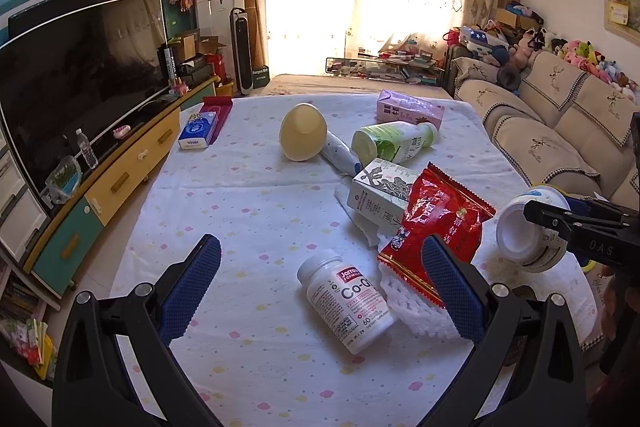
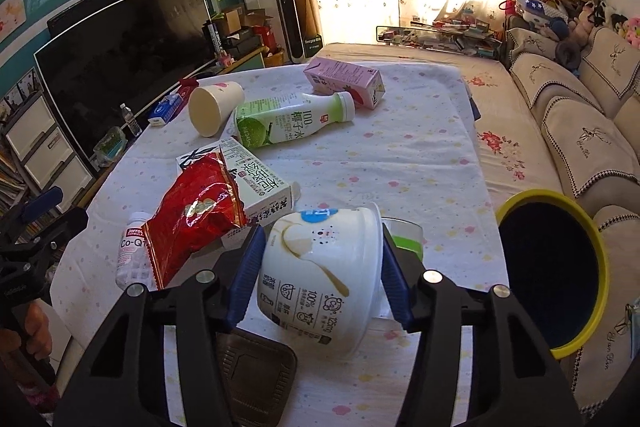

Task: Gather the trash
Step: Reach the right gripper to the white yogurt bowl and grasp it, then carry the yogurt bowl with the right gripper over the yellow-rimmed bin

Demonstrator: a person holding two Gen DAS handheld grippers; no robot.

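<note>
Gripping the yogurt cup [image 2: 320, 279], the right tool [image 2: 322, 279] must next carry it to the bin [image 2: 600, 251]; the left tool [image 1: 320, 291] hangs open.

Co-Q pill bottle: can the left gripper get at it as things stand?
Probably yes: the left gripper is open, the pill bottle lies between its fingers, top uncovered. Only the red snack bag crowds one side.

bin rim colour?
Yellow; the bin is dark inside. Shows best in the right wrist view.
</note>
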